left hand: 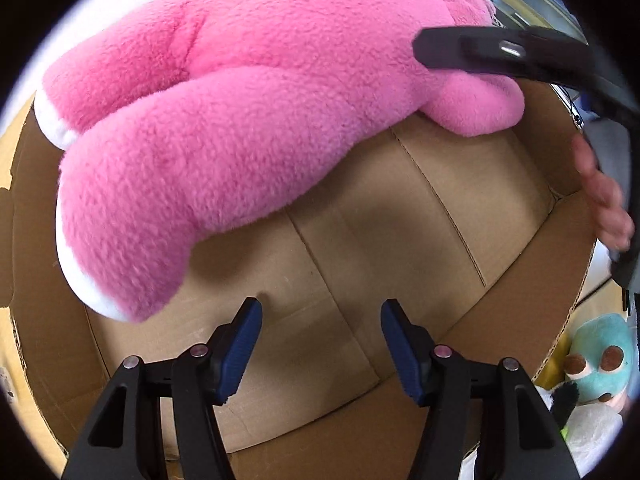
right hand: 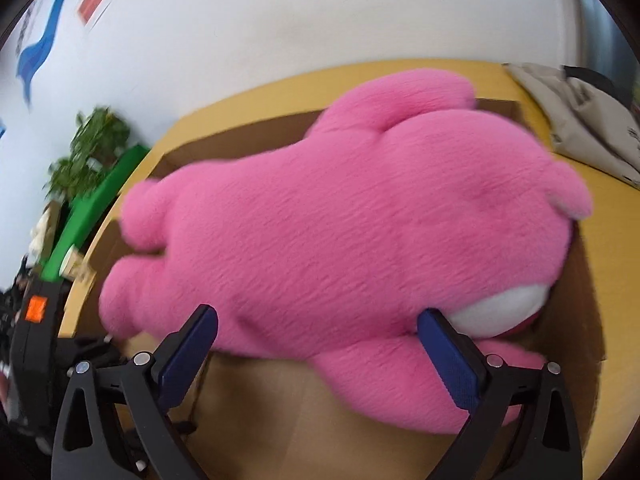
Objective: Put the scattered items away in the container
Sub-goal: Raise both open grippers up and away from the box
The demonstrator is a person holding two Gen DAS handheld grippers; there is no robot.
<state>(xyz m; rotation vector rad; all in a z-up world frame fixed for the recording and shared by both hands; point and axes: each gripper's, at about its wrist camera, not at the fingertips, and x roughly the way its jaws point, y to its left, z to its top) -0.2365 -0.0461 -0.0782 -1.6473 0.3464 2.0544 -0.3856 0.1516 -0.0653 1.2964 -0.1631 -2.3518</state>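
A big pink plush bear (left hand: 240, 100) lies across the open cardboard box (left hand: 400, 220), its white-soled feet toward the left wall. My left gripper (left hand: 320, 306) hangs open over the bare box floor, below the bear's leg and apart from it. In the right wrist view the bear (right hand: 360, 220) fills the box (right hand: 240, 140), face down toward the right. My right gripper (right hand: 318, 314) stands wide open just in front of the bear's side, and both blue pads show bare. One black finger (left hand: 460, 50) of that gripper reaches over the bear's upper body.
A hand (left hand: 604, 204) holds the right gripper by the box's right wall. A teal plush toy (left hand: 600, 360) and a white one (left hand: 592, 432) lie outside the box. A grey bag (right hand: 580, 120) rests on the yellow table (right hand: 600, 208). A plant (right hand: 92, 144) and a green box (right hand: 100, 200) stand at the left.
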